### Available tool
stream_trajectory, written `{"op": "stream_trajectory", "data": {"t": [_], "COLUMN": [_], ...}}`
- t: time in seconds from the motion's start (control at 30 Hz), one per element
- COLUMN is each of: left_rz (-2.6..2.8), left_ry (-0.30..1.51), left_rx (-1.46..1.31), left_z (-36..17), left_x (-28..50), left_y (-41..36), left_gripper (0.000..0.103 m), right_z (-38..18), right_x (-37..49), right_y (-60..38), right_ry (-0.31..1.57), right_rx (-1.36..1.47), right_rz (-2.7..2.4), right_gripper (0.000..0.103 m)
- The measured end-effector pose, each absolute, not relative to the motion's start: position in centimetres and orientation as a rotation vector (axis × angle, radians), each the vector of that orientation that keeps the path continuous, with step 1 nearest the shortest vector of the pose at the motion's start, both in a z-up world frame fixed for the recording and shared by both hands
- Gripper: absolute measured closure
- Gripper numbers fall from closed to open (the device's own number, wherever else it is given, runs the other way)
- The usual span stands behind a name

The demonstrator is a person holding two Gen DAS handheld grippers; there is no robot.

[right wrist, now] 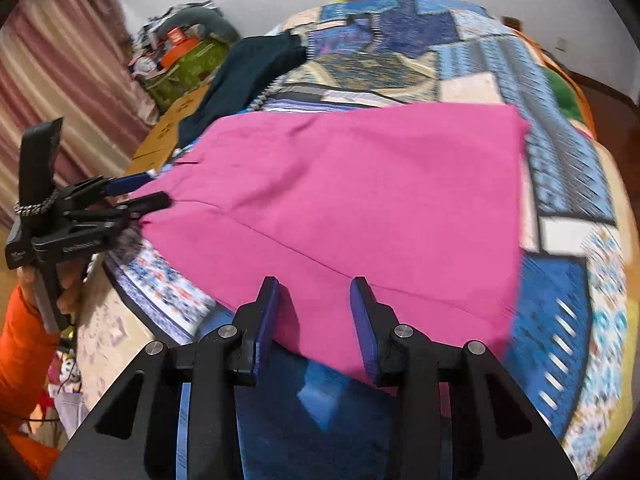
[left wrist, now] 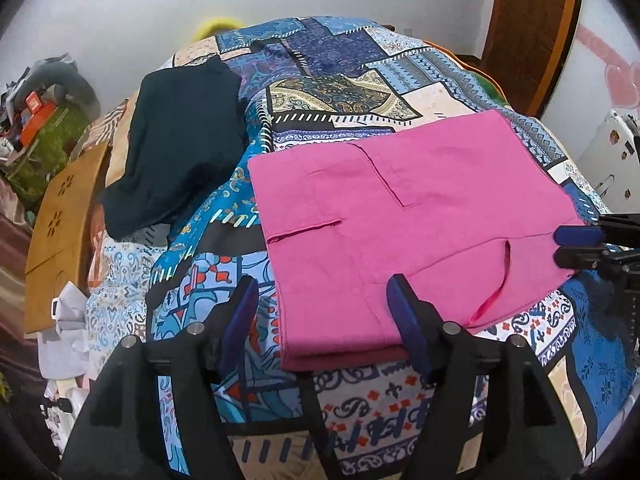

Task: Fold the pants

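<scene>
The pink pants (left wrist: 404,236) lie folded in the middle of the frame on the bed (left wrist: 360,92). Left tongs (left wrist: 324,284) and right tongs (right wrist: 314,286) both stand apart, gripping nothing. Probably between folds; next, pinch the near edge for another fold.

Your right gripper (right wrist: 314,300) hovers with its jaws apart over the near edge of the pink pants (right wrist: 352,196), which lie folded flat on the patterned bedspread (right wrist: 560,184). Your left gripper (right wrist: 142,194) sits at the pants' left edge, jaws slightly apart. A dark garment (right wrist: 236,76) lies beyond on the bed.
</scene>
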State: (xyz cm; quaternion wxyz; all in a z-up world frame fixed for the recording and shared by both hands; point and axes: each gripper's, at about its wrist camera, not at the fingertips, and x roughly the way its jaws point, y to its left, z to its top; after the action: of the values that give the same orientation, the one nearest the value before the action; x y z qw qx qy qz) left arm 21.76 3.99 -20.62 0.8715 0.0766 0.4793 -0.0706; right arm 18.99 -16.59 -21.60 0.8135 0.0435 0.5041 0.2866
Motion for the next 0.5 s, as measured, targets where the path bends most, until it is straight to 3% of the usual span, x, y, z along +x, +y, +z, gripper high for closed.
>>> {"op": "stream_trajectory", "data": {"t": [0.5], "left_rz": [-0.141], "left_ry": [0.98], "left_rx": [0.104], "left_z": [-19.9], "left_x": [19.7], "left_y": [5.7], "left_gripper": [0.031], "right_z": [-22.1], "right_x": [16.6], "right_y": [-22.4], "right_ry": [1.078], "right_rx": [0.148], "right_rz": [0.47], "right_gripper": [0.072]}}
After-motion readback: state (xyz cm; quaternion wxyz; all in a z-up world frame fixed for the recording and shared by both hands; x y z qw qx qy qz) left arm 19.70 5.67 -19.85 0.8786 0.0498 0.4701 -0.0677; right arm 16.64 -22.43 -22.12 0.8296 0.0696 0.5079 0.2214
